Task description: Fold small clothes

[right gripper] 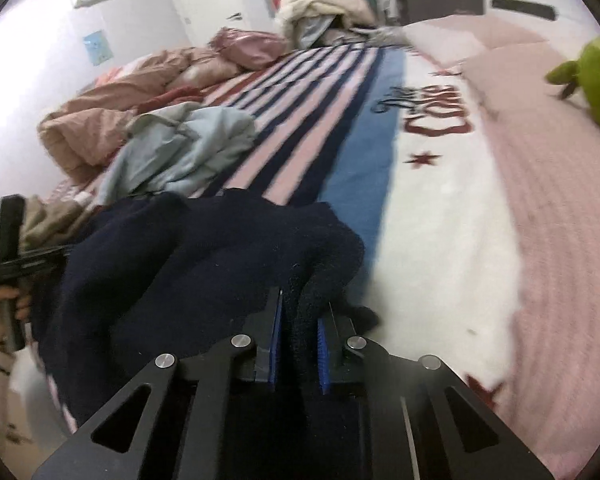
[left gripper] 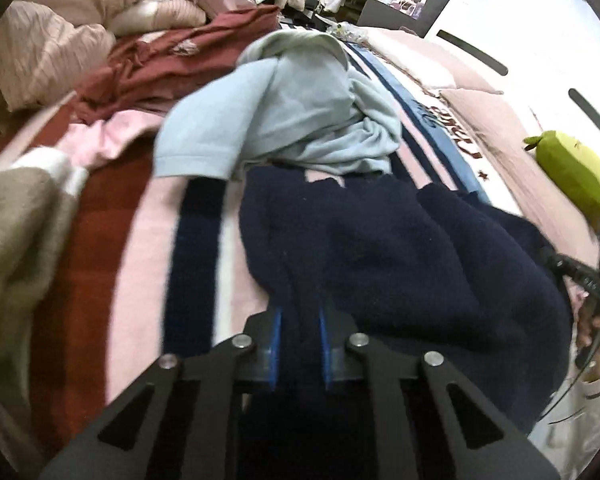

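Claws left (left gripper: 299, 344) and right (right gripper: 299, 350) clamp fuzzy navy fleece garment (left gripper: 400, 248) edges on striped bed (right gripper: 440, 240); best lifted level, taut.

The dark navy fleece garment (left gripper: 400, 256) lies rumpled and bunched on the striped bedspread (right gripper: 300, 120), toward its near edge. Just beyond it sits a crumpled pale-blue shirt (left gripper: 300, 112), one short sleeve spread flat.

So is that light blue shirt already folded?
No, the light blue shirt lies crumpled in a heap on the striped blanket.
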{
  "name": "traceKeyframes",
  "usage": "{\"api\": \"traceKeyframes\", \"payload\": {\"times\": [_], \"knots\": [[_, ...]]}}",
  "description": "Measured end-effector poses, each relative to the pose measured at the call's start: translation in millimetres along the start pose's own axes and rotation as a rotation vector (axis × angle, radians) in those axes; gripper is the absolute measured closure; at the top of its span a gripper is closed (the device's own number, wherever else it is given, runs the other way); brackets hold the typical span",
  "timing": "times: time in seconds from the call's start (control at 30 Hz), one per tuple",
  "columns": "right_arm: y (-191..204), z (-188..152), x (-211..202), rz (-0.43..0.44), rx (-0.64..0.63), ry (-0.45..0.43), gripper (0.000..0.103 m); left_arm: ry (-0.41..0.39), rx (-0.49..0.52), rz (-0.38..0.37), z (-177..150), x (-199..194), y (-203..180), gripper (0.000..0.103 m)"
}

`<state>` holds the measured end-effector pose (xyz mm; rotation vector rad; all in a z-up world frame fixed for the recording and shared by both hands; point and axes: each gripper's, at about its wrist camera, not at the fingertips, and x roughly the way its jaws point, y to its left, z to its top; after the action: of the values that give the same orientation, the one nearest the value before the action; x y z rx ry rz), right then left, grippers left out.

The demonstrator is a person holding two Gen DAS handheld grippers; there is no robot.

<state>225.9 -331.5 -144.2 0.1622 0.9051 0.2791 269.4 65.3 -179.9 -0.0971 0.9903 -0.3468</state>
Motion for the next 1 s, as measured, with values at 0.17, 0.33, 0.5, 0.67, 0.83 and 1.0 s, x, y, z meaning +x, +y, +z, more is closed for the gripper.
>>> {"api": "traceKeyframes", "payload": {"times": [0.17,0.33,0.5,0.67,0.83,1.0], "knots": [[-25.8,-9.1,-7.5,-0.050,0.079,0.005,0.094,0.001,-0.050,0.017,-8.3,0.7,14.3,0.089],[-11.1,-7.8,-15.6,-0.102,0.061,-0.001,0.075,0.017,-0.083,0.047,-13.1,-11.0,16.1,0.051],[14.7,-8.8,-52.4,-0.161,-0.021,-0.074,0.060,-0.064,-0.089,-0.031,-39.5,-69.2,16.3,0.023],[55.4,-15.3,-82.7,-0.103,-0.082,-0.150,0.051,-0.084,-0.147,-0.113,-83.2,-109.2,19.0,0.018],[115.9,-33.7,-83.1,0.043,-0.172,-0.158,0.070,-0.058,-0.256,-0.278,-133.8,-111.5,19.1,0.013],[164.8,-56.9,-60.5,0.126,-0.243,-0.123,0.092,-0.038,-0.345,-0.396,-159.7,-85.5,9.0,0.011]]}}
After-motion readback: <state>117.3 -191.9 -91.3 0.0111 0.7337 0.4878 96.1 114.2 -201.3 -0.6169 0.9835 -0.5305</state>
